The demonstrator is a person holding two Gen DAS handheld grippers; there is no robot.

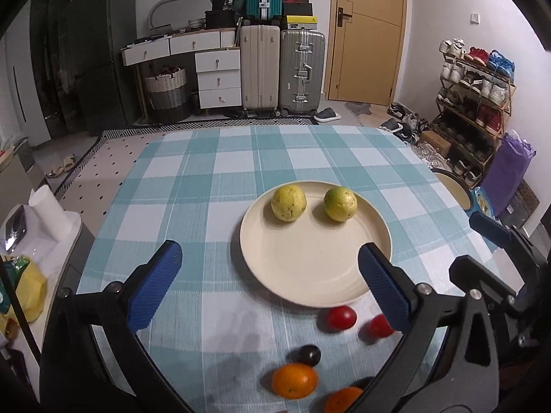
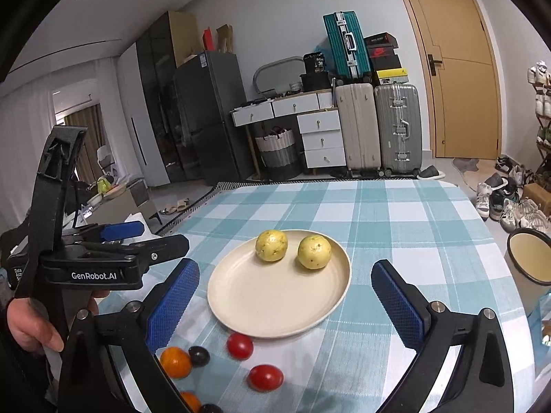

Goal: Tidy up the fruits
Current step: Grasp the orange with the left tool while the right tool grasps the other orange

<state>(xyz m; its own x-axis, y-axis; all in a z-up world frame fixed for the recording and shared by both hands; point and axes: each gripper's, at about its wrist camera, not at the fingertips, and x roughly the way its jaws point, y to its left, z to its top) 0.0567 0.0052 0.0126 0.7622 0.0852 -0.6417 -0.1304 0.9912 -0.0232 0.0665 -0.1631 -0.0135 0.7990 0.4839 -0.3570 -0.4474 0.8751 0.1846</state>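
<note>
A cream plate point(image 1: 310, 275) point(image 2: 268, 303) lies on the checked tablecloth with two yellow-green round fruits on its far side point(image 1: 288, 203) point(image 1: 340, 203) point(image 2: 271, 245) point(image 2: 314, 252). In front of the plate, loose on the cloth, lie two red tomatoes point(image 1: 341, 318) point(image 2: 239, 345), a dark plum point(image 1: 309, 355) point(image 2: 199, 356) and two oranges point(image 1: 294, 380) point(image 2: 175, 362). My left gripper point(image 1: 270, 253) hangs open over the plate's near left edge, nothing between its blue pads. My right gripper point(image 2: 285, 270) is open above the plate, also holding nothing.
A cream enamel mug point(image 2: 530, 268) point(image 1: 451, 189) stands near the table's right edge. A hand point(image 2: 31, 327) holds the left gripper at the left of the right wrist view. Suitcases point(image 1: 282, 69), drawers and a shoe rack point(image 1: 475, 103) stand beyond the table.
</note>
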